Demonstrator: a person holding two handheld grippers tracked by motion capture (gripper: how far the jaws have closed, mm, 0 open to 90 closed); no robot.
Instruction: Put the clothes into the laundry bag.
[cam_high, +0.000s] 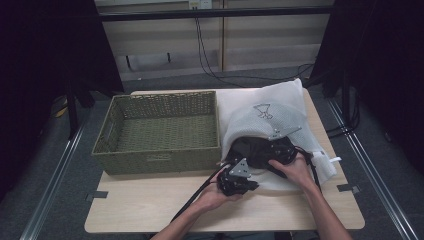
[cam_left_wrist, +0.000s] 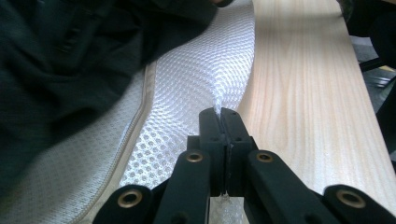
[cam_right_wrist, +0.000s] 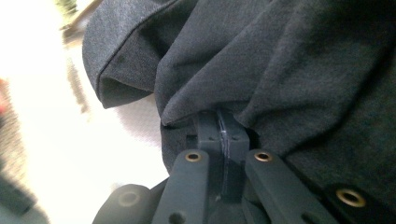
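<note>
Left gripper (cam_left_wrist: 219, 112): jaws fully closed, pinching a fold of the white mesh bag (cam_left_wrist: 196, 88) right at the tips. The pinched ridge of mesh rises straight out from between the pads. The rest of the bag spreads ahead of and to the left of the jaws in the left gripper view; its zipper seam (cam_left_wrist: 135, 126) runs diagonally on their left. Bare table (cam_left_wrist: 303, 93) is on their right.

Right gripper (cam_right_wrist: 219, 122): jaws closed on a fold of the dark garment (cam_right_wrist: 289, 60). The cloth bunches over the tips and drapes ahead and to the right in the right gripper view, with a hemmed edge up and left of the jaws. Pale blurred mesh lies to their left.

High view: left gripper (cam_high: 239, 180) sits at the near edge of the mesh bag (cam_high: 270, 112), at the bag's open mouth. Right gripper (cam_high: 280, 152) is just beyond and right of it, in the dark garment (cam_high: 252, 150), which lies partly inside the bag. The two grippers are close together, not touching as far as I can tell. The green woven basket (cam_high: 160, 157) sits left of both, just beside the bag.
</note>
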